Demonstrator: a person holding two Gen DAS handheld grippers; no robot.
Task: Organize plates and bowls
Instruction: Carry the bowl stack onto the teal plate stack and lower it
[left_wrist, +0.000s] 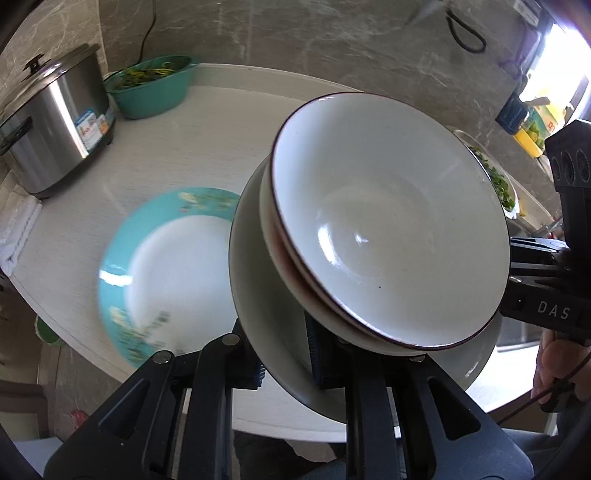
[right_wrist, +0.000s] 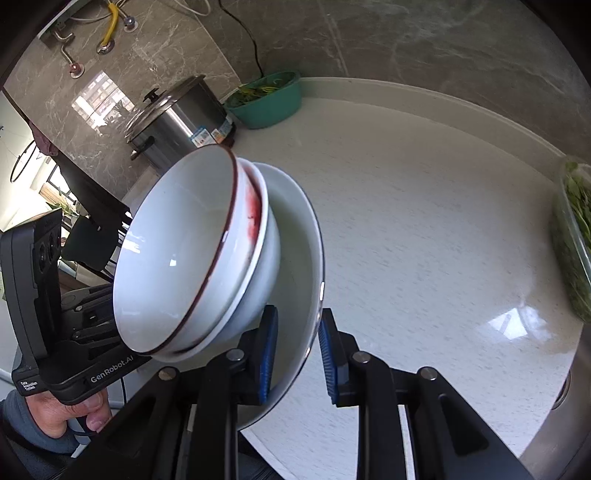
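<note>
On the left, the teal-rimmed plate (left_wrist: 162, 266) lies flat on the pale speckled counter (left_wrist: 177, 147) — unstacked, so we judge the sorting well along but unfinished. We carry the stack above it: two glossy white bowls (left_wrist: 391, 236) nested on a white plate (left_wrist: 258, 295). Our left gripper (left_wrist: 284, 354) pinches the plate's rim; our right gripper (right_wrist: 297, 350) straddles the opposite rim — whether it clamps, we cannot tell.

Bright window daylight, glare on countertop (right_wrist: 517, 325), motion-blurred teal plate (left_wrist: 147, 266), fisheye-bent edges.
</note>
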